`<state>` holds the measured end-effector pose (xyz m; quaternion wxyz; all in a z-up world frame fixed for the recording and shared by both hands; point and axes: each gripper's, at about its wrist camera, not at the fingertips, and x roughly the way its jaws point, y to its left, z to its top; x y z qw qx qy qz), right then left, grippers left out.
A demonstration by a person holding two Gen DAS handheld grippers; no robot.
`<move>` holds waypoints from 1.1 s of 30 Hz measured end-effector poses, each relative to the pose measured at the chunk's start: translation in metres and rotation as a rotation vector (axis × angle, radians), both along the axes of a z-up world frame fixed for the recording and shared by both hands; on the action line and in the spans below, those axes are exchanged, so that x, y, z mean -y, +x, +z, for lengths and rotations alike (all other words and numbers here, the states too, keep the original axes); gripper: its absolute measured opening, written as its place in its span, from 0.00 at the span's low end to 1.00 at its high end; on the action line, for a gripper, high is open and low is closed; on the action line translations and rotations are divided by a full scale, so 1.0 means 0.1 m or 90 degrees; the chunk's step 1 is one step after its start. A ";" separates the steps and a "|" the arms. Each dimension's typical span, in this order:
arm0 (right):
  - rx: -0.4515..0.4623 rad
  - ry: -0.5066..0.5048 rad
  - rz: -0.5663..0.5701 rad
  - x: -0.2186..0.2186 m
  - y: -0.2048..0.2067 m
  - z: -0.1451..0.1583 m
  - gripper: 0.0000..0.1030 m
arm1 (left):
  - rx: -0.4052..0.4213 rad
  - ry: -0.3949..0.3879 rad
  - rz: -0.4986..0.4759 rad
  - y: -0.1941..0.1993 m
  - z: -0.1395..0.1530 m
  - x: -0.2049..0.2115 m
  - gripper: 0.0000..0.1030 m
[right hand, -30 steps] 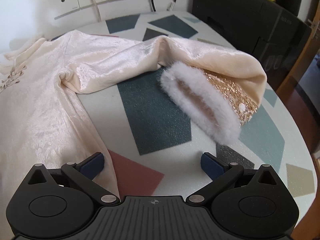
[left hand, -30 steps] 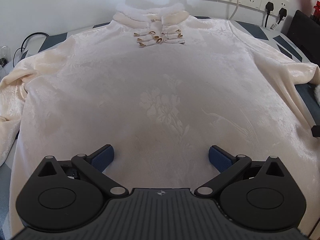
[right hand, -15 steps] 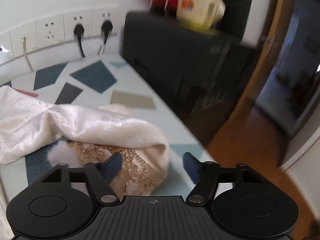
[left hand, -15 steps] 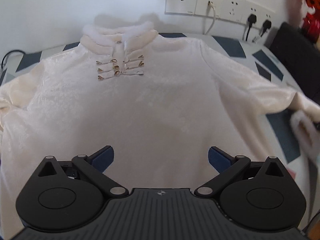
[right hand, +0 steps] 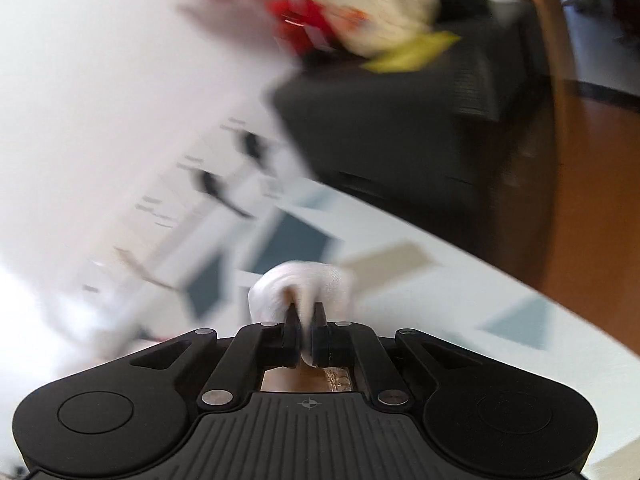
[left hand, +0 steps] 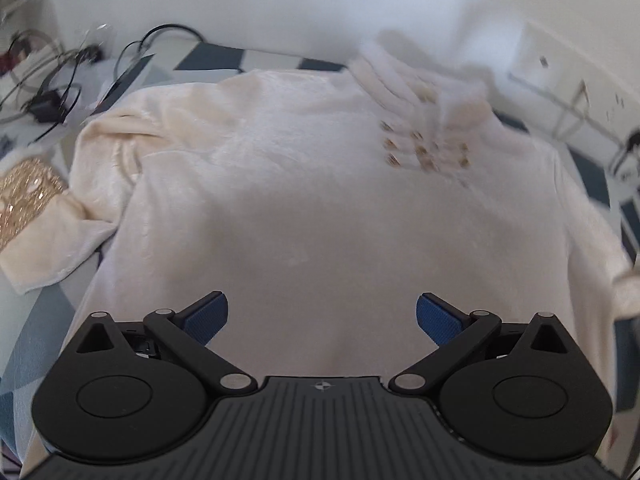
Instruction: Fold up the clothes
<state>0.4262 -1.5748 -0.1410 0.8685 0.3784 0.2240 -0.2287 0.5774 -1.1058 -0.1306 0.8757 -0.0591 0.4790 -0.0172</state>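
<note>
**One sleeve caught, one still waiting**

Left wrist view: The left hand-held gripper point(left hand: 322, 316) hangs over the cream top point(left hand: 320, 200), pointing steeply down at it. Its two blue pads stand wide apart and nothing is between them. The top lies flat, front up, on the patterned worktop point(left hand: 36, 320). Its fluffy collar point(left hand: 404, 76) is at the far side, with little gold clasps point(left hand: 424, 152) just below it. One sleeve point(left hand: 52, 240) is bent out to the left, and its shiny gold cuff point(left hand: 24, 196) rests on the worktop. A bunch of black cables point(left hand: 52, 84) lies at the far left corner. The picture is a bit blurry.

Right wrist view: The right hand-held gripper point(right hand: 306, 334) is pinched tight on a bit of white, fluffy cloth, which looks like the other sleeve's furry cuff point(right hand: 304, 284). The cloth puffs out above the tips. This gripper points less steeply down, towards the worktop's edge point(right hand: 520, 320) and a dark cabinet point(right hand: 420, 120). Everything here is very blurry.

The step in hand looks like folding the sleeves in, and it is only starting. Next, the right side probably needs to carry its cuff across onto the chest. The left side needs to reach the gold cuff and close on it.
</note>
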 end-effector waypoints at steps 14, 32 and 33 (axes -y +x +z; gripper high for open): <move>-0.032 -0.049 0.382 -2.71 1.59 0.59 0.06 | 0.102 -0.127 -0.062 -0.15 0.22 -1.25 1.00; -0.140 -0.079 0.296 -2.30 1.41 0.27 0.48 | 0.098 0.006 -0.222 0.10 0.01 -0.79 1.00; -0.149 -0.077 0.293 -2.23 1.36 0.21 0.48 | 0.104 0.021 -0.259 0.09 0.00 -0.66 1.00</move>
